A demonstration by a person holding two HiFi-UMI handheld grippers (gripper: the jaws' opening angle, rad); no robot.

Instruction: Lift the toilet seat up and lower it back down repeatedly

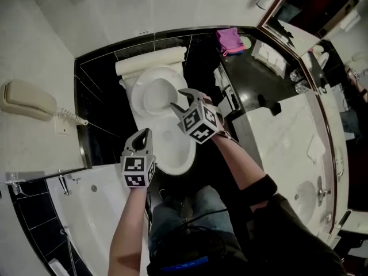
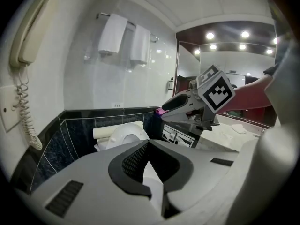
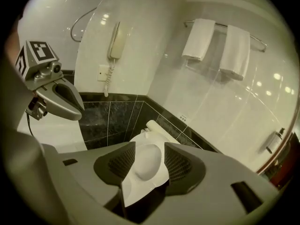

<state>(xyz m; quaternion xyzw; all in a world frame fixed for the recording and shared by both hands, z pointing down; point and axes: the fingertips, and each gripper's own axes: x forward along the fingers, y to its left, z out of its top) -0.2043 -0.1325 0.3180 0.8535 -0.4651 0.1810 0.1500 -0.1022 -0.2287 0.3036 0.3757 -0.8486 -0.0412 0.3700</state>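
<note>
Gaping wide with nothing between the pads on the right gripper, and pinched together at the tips, equally empty, on the left gripper. Seen past the right pair, farther off and lower, touching neither tool: the toilet seat, seemingly tipped up toward the tank at the far side, though hard to tell for sure. Likely between strokes, with no hold on the seat; next, reach the open right pair forward and down to the seat's rim, close firmly, and swing it slowly over the bowl.
</note>
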